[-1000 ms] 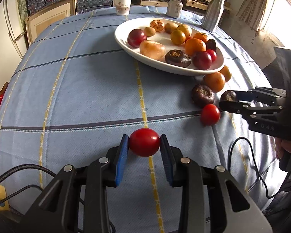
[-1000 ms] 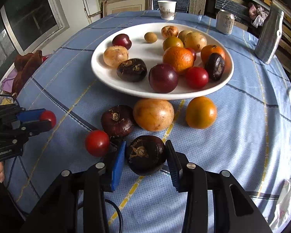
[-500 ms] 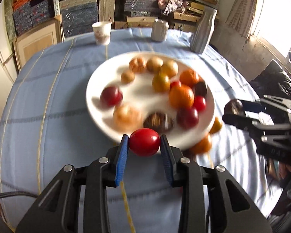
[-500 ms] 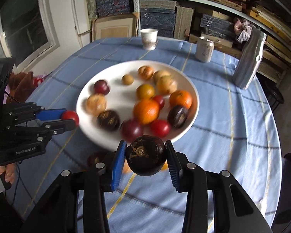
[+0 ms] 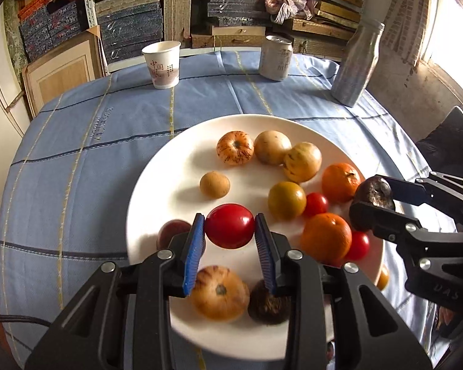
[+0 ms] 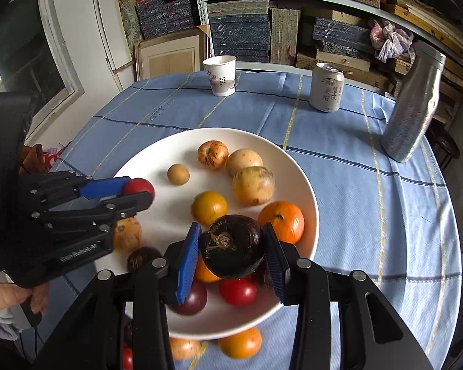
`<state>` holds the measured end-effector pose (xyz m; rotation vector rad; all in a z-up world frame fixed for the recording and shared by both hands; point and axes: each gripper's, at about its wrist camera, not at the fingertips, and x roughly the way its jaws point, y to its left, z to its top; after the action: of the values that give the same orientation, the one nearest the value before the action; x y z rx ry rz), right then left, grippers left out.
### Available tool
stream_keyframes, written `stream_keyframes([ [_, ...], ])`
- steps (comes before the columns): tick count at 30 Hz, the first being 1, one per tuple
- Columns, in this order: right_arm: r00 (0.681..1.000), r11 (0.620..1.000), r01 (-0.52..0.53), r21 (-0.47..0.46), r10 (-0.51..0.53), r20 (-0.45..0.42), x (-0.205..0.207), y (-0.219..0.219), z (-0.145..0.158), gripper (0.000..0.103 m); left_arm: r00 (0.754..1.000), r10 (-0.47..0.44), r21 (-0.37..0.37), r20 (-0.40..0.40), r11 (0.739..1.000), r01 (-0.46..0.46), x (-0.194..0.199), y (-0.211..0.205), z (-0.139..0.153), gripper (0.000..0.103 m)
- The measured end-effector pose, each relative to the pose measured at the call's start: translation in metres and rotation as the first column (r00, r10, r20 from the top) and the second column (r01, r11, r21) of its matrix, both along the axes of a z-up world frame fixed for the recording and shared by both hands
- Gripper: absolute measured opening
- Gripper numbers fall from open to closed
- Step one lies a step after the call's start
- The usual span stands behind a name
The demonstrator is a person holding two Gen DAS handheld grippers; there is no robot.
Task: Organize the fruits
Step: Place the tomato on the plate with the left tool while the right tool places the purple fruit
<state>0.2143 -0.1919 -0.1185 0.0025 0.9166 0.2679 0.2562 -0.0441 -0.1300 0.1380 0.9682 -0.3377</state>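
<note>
glossy smooth red tomato (image 5: 230, 229) between the left jaws, ribbed blue rubbery pads (image 5: 194, 254), matt dark wrinkly fruit (image 6: 233, 251) between the right jaws, shiny white glazed plate (image 5: 169, 166) under both, woven blue cloth (image 5: 86, 154) over the worktop, paper cup (image 5: 161, 64) and metal can (image 6: 326, 87) way past the jaws

Each black claw (image 5: 230, 248) has ribbed blue pads (image 5: 194, 254), silver screws and white lettering.

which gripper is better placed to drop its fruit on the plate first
Left. The left gripper holds its red tomato over bare white plate; the right gripper holds its dark fruit above crowded fruit.
</note>
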Motion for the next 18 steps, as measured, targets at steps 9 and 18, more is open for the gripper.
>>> stream_keyframes([
  [9,0.999,1.000,0.006,0.026,-0.005,-0.032,0.009,0.002,-0.012,0.042,1.000,0.011,-0.002,-0.009,1.000,-0.011,0.014,-0.004,-0.008,0.049],
  [18,1.000,0.999,0.019,0.046,-0.019,-0.006,0.002,-0.003,0.003,0.043,1.000,0.031,-0.006,-0.003,1.000,-0.031,0.004,0.003,-0.002,0.053],
])
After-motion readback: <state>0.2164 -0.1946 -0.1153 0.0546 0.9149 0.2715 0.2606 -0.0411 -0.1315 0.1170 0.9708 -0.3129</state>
